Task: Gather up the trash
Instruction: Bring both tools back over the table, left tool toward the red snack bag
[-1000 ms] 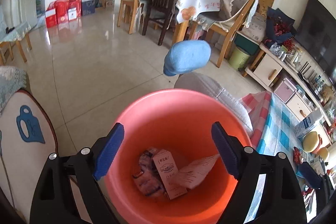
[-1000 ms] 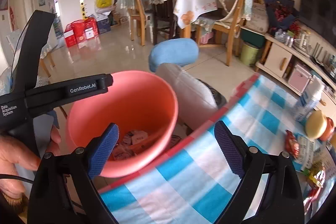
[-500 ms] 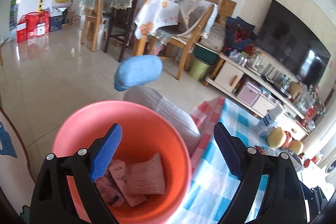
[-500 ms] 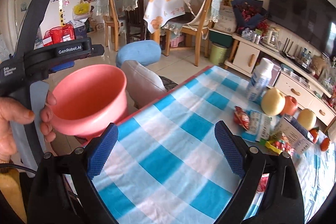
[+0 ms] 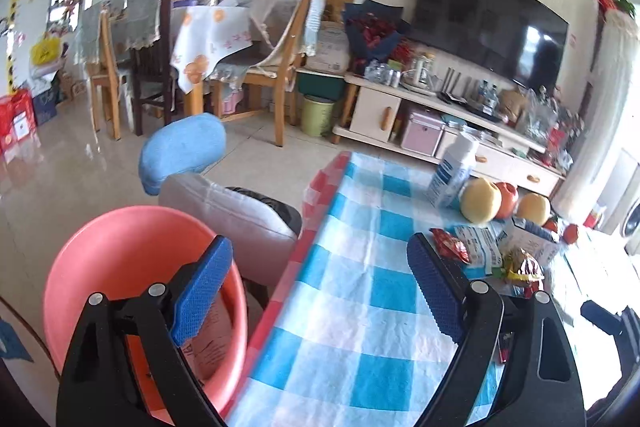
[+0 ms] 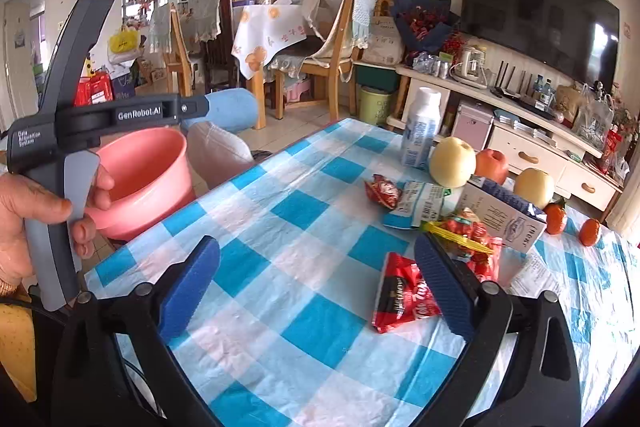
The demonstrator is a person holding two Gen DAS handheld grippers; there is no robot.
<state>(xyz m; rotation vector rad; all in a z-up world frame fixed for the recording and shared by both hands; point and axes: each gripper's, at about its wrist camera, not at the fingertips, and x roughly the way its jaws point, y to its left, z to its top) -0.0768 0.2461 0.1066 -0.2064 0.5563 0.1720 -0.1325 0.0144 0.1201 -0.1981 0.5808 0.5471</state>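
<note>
two hand-held grippers over a table w/ a blue-and-white checked cloth [image 6: 304, 211], both aimed at a litter pile. right gripper [image 6: 316, 287]: jaws wide apart, just been opening further, nothing between the pads, only bare cloth. a red wrapper [image 6: 400, 301] lies flat on the cloth just beside the right-hand pad, partly tucked behind it, so it sits off to one side of the gap, not centred. more trash lies beyond: a small red packet [image 6: 382, 189], a blue-white pouch [image 6: 420, 205], a crumpled red-yellow wrapper [image 6: 468, 231] and a carton [image 6: 504, 217], mixed close w/ apples, tangerines and a white bottle [image 6: 420, 131], which look like keepers. left gripper [image 5: 320, 291]: jaws also wide apart and empty, hanging over the table edge, w/ the pink bin [image 5: 120, 267] below its left pad, beside the table; paper trash already inside. judged step: reach for the next piece, likely the red wrapper. to do it well, shift the right gripper sideways until the wrapper is centred btwn the pads, come down low, pinch a raised edge since flat foil may slip, and avoid snagging the cloth. bin is well apart from the wrapper, at the table's far-left corner in the right view.
</note>
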